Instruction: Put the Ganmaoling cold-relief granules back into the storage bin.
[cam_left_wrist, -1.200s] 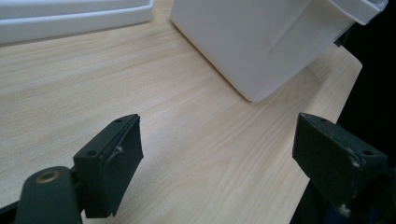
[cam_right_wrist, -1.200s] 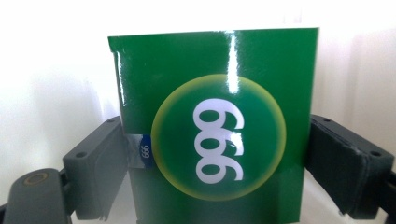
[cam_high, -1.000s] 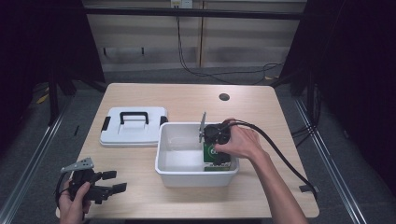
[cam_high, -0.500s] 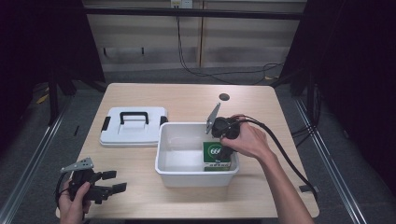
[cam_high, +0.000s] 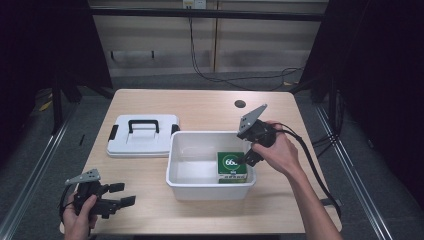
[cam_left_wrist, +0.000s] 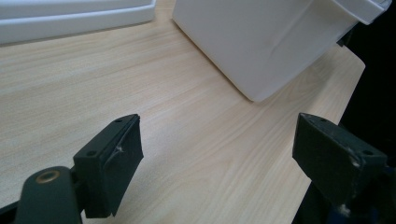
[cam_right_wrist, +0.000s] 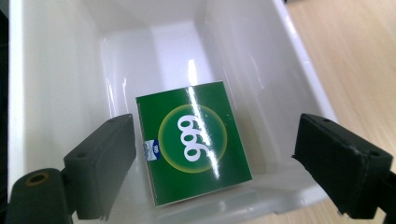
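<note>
- I'm holding my right gripper (cam_high: 246, 159) above the near right corner of the white bin (cam_high: 197, 188), jaws spread wide and holding nothing.
- The green box (cam_right_wrist: 194, 147) is lying flat on the bin floor in that corner, printed face up, just beside the right wall.
- I'm judging this as the let-go-and-lift-out step: the best way is straight up, jaws kept apart, so neither pad catches the box edge or knocks the wall.
- The box is looking like glossy card, square-cornered, a bright streak of glare crossing its round yellow-ringed emblem; slick stuff, so a nudge would probably slide it.
- The bin is smooth, shiny moulded plastic with rounded corners and a rolled rim.
- My left gripper (cam_high: 119, 195) is resting low at the near left of the wooden table (cam_high: 210, 107), jaws also apart and empty, matte black pads over pale wood grain.
- The white lid (cam_high: 142, 135) with its dark handle is lying flat just left of the bin.
</note>
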